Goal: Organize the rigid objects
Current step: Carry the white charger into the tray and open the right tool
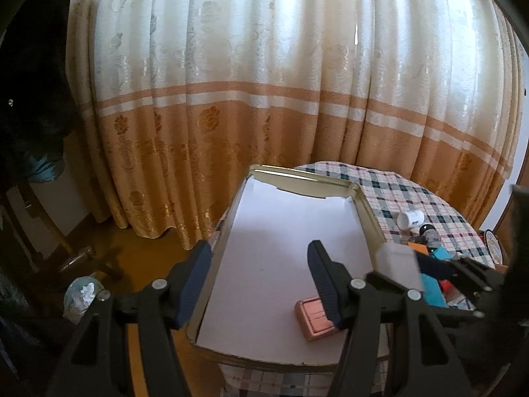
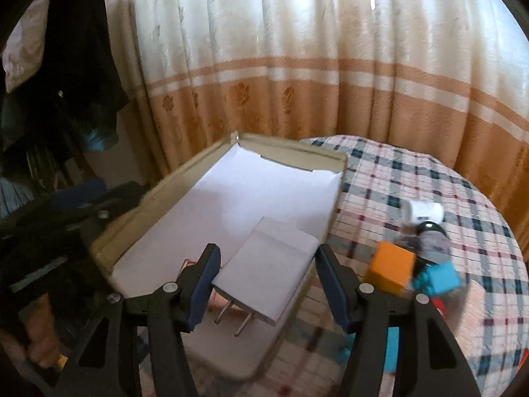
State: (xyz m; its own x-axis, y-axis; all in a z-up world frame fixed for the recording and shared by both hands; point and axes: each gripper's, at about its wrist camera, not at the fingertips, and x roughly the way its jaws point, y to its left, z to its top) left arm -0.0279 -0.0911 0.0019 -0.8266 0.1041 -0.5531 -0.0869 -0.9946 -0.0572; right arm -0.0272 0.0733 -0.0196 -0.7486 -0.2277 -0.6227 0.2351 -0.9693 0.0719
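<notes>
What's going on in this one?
A person is sorting small items from a plaid-covered table into a paper-lined tray. The right gripper holds a white plug adapter above the tray's near right edge. The left gripper, open, straddles the tray's left wall. A pink case already lies inside.

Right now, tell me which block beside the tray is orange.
The orange block nearest the tray; the blue block sits just right of it.
</notes>
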